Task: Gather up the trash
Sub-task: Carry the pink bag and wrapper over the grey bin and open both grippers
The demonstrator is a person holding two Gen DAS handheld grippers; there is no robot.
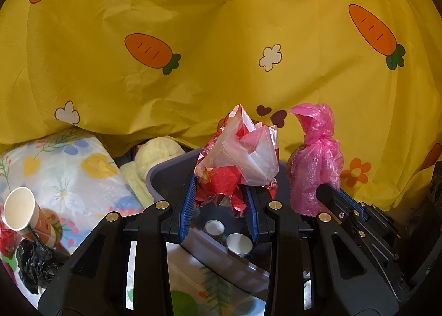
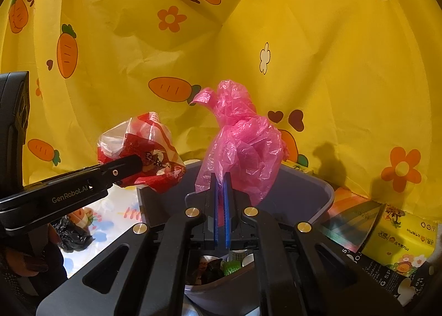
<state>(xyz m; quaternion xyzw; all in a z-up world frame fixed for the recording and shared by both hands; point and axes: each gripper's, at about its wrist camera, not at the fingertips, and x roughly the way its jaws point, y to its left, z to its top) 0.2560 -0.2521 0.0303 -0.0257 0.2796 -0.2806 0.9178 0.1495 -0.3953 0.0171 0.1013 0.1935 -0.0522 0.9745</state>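
Carrot-print yellow sheet [image 1: 221, 67] behind; hand-held grippers clamping red bag [image 1: 237, 161] and pink bag [image 2: 243, 144] above bin rim [image 2: 326, 194].

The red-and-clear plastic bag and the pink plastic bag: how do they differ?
The red-and-clear bag is printed; the pink bag is plain and translucent. The left gripper holds the first, the right gripper the second. Both are crumpled and held over the grey bin.
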